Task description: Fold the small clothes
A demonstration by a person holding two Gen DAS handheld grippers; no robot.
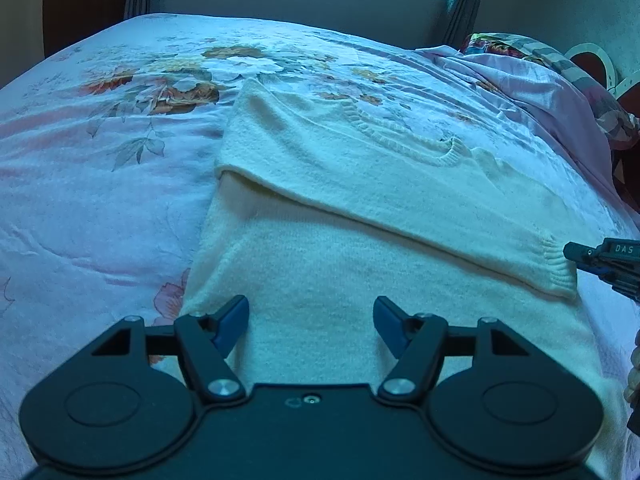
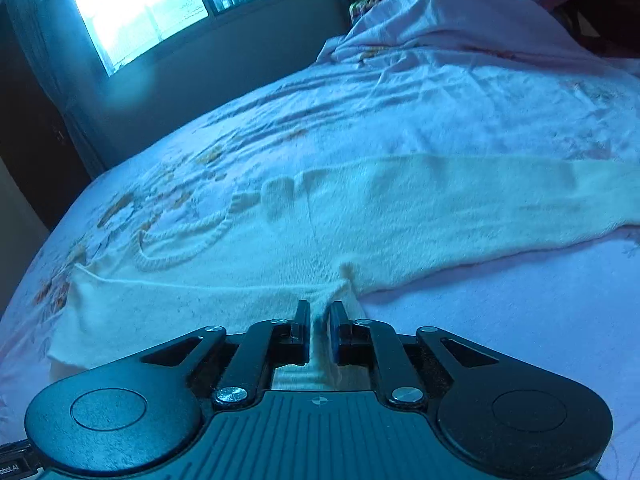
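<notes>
A cream knit sweater (image 1: 360, 200) lies flat on the bed, its ribbed neckline (image 1: 404, 140) at the far side. One sleeve is folded across the body and ends in a ribbed cuff (image 1: 556, 276) near the right edge. My left gripper (image 1: 310, 308) hovers open over the sweater's lower body with nothing between its fingers. In the right wrist view, my right gripper (image 2: 320, 308) is shut on a bunched pinch of the sweater's (image 2: 240, 280) ribbed cuff. The other sleeve (image 2: 480, 196) stretches out flat to the right. The right gripper's tip (image 1: 576, 254) shows beside the cuff.
A floral bedsheet (image 1: 100, 200) covers the whole bed. Crumpled pink bedding and a patterned pillow (image 1: 540, 88) are heaped at the far right. A bright window (image 2: 140, 4) and a wall stand beyond the bed's far edge.
</notes>
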